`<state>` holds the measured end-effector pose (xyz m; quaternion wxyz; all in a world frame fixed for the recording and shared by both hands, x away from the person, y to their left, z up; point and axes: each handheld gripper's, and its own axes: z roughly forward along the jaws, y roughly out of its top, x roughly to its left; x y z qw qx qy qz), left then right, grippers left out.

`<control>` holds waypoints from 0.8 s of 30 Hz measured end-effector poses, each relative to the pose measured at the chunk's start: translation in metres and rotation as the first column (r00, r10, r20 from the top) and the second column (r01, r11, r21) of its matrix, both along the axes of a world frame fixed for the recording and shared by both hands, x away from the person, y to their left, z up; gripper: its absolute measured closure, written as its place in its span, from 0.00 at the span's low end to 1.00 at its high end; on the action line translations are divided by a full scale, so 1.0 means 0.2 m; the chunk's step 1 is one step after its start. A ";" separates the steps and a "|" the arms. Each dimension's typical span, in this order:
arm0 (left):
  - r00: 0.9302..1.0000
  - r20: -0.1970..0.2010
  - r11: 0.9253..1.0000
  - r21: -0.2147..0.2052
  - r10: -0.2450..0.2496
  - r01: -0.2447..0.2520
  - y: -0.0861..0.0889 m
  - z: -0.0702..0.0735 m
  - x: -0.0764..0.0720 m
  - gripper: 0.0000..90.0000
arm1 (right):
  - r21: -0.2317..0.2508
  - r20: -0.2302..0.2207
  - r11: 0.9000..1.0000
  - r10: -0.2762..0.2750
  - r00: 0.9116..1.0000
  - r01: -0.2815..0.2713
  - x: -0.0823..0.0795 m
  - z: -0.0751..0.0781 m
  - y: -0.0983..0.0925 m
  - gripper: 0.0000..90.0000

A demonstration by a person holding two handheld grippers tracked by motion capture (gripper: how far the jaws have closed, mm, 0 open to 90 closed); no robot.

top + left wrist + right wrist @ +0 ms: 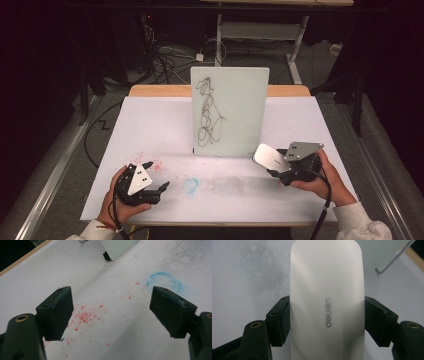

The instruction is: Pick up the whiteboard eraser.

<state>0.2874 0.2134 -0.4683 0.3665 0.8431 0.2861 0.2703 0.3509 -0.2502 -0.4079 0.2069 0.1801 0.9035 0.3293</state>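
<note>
A small whiteboard (230, 112) stands upright at the middle back of the table, with black scribbles down its left half. My right gripper (272, 162) hovers just right of the board's lower corner. It is shut on a white eraser (267, 156) whose rounded back bears grey lettering (327, 302); the black jaws press on both its long sides. The board's edge and its wire stand (392, 261) lie beyond the eraser. My left gripper (157, 175) rests low near the front left of the table, open with nothing between its jaws (111, 307). The board's bottom corner (117, 248) lies ahead of it.
The table is covered by a white sheet (150, 125) with red specks (85, 317), a faint blue ring (190, 185) and a grey smudge (235, 182). A wooden edge (150, 90) runs along the back. Cables lie on the floor behind.
</note>
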 end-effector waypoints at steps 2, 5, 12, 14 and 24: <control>1.000 0.006 1.000 -0.005 -0.003 0.003 0.00 0.00 0.00 0.21 | 0.016 0.014 1.000 -0.010 1.000 0.010 -0.01 0.01 0.01 0.34; 1.000 0.008 1.000 -0.008 -0.003 0.003 0.00 0.00 0.00 0.21 | 0.083 0.062 0.995 -0.065 0.996 0.060 -0.03 0.03 0.05 0.35; 1.000 0.023 1.000 -0.024 -0.003 0.003 0.01 0.00 0.00 0.21 | 0.161 0.125 0.982 -0.120 0.985 0.099 -0.07 0.02 0.10 0.35; 1.000 0.026 1.000 -0.024 -0.004 0.005 0.01 0.00 0.00 0.21 | 0.159 0.139 0.981 -0.131 0.981 0.109 -0.08 0.00 0.12 0.35; 1.000 0.012 1.000 -0.018 0.014 -0.014 0.03 -0.02 -0.01 0.21 | 0.201 0.182 0.975 -0.133 0.974 0.095 -0.08 0.00 0.17 0.35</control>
